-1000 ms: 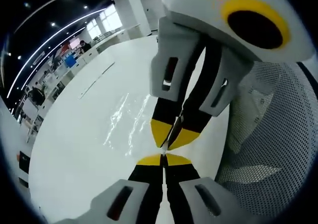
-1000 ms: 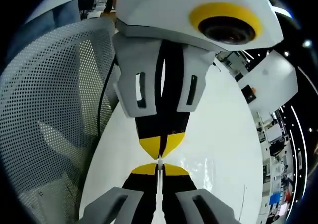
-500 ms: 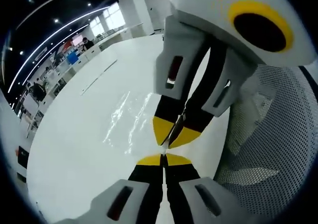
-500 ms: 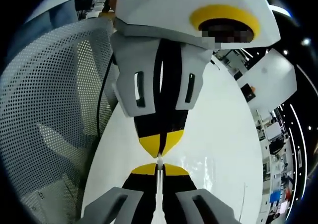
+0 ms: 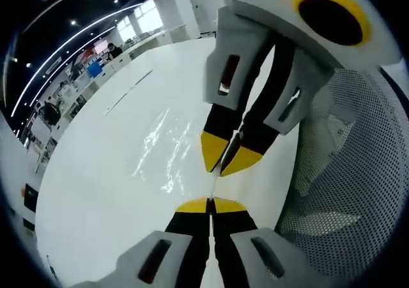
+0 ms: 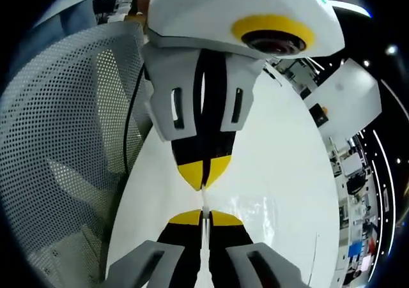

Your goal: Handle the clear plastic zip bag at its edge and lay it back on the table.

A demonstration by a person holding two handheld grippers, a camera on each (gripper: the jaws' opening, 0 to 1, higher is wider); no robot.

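The clear plastic zip bag (image 5: 163, 151) spreads over the white table (image 5: 96, 192), showing mostly as glints. Its near edge runs as a thin strip between the two grippers, which face each other tip to tip. My left gripper (image 5: 210, 205) is shut on that edge, and the right gripper (image 5: 222, 163) comes down from above, also shut on it. In the right gripper view my right gripper (image 6: 203, 218) pinches the same strip of the bag (image 6: 204, 200), with the left gripper (image 6: 203, 176) shut just beyond it. Glints of the bag's film (image 6: 252, 208) lie to the right.
A white perforated mesh chair (image 5: 345, 173) stands close beside the table's edge and appears again as the mesh chair (image 6: 57, 141). Far off are desks, people and ceiling lights (image 5: 70, 90). A long pale strip (image 5: 128, 93) lies on the table beyond the bag.
The gap between the two grippers' tips has widened a little, with more of the bag's edge stretched between them. Both stay shut.
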